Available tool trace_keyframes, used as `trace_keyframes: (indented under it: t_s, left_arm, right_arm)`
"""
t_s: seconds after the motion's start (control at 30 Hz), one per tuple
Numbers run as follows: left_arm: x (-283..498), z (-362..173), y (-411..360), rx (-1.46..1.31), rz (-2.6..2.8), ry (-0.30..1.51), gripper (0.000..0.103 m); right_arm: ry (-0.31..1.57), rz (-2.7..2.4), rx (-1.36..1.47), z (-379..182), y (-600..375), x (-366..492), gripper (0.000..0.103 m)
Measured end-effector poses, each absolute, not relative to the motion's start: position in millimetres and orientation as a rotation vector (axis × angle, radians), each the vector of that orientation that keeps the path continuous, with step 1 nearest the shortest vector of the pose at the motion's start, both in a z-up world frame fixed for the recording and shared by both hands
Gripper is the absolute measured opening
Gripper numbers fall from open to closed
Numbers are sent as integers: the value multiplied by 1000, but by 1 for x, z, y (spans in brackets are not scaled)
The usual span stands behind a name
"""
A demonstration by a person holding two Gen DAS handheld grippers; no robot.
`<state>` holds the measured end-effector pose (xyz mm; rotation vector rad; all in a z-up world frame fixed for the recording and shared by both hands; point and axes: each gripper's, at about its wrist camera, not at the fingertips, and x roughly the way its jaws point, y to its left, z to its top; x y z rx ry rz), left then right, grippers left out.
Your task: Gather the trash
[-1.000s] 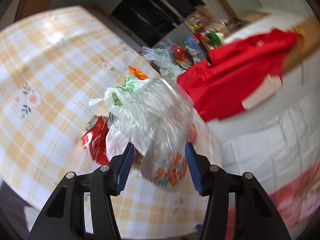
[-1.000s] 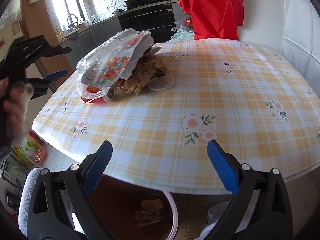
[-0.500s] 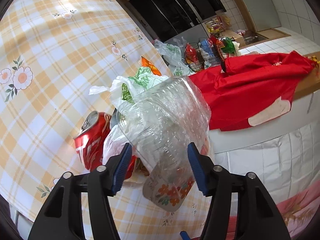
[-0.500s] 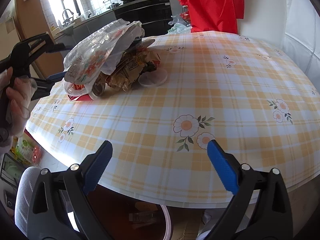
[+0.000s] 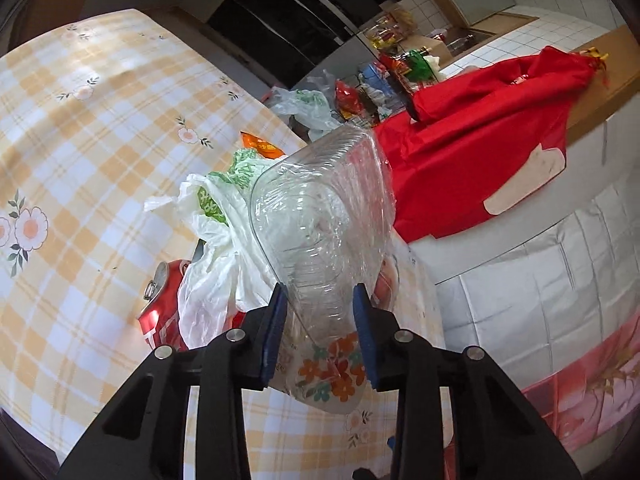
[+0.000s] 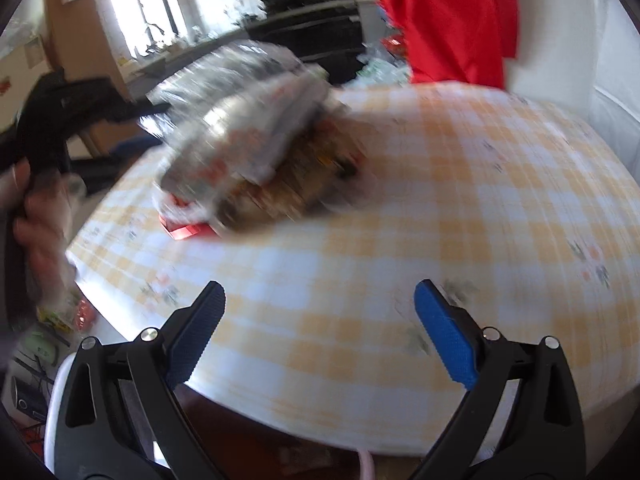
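Observation:
My left gripper (image 5: 320,328) is shut on a clear plastic container (image 5: 320,220) with a flower print at its near end. The container lies tilted on top of a trash pile at the table's edge. Beside it are a white and green plastic bag (image 5: 216,216), a crushed red can (image 5: 160,308) and an orange wrapper (image 5: 260,146). In the blurred right wrist view the same pile (image 6: 256,152) lies at the far left of the table. My right gripper (image 6: 320,332) is open and empty over the table's near edge.
The table has a yellow checked cloth with flowers (image 5: 80,128). A red cloth (image 5: 480,128) hangs over a counter behind the pile. Bags and packets (image 5: 360,92) lie on the floor by a dark oven. The hand holding the left gripper (image 6: 36,200) shows at the left.
My left gripper has closed from open onto the clear container. My right gripper has moved forward over the table and its view is now blurred.

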<state>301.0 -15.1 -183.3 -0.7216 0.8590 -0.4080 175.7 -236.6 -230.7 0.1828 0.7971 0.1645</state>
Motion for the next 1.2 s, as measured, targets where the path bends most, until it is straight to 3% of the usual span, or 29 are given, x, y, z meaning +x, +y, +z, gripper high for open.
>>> trace_keyframes:
  t_s: [0.27,0.3,0.73,0.8,0.87,0.9,1.03,1.07,1.2]
  left_arm:
    - [298,-181,-12,-657,-443,851,22]
    - [299,-183,-10,-660,-448,856,3]
    - [307,-205,19,-703,-484,881,6]
    - [306,-205,20,-698,-490,877,6]
    - [303,-204,21,-676,-493,868,6]
    - [300,-202,22,-650,-496,857,6]
    - [288,-194,17,-548,-521,827,5]
    - [284,-192,15,-520,-532,819,5]
    - [260,-179,0,-387,-565,765,5]
  right_arm:
    - [718,246,199,-210,-192,228,94]
    - [709,249,195,-209,-187,235,94]
    - [766,227,56,-216,-142,291,89]
    - [786,215,5,-222,-133,294,78]
    - [815,225,21,-228,-137,294,57]
    - [815,228,36,-229,-139,292,52]
    - [790,240,65,-225,-151,278,48]
    - [783,248,70,-223,-154,272,38]
    - [763,260,54,-217,-159,249,35]
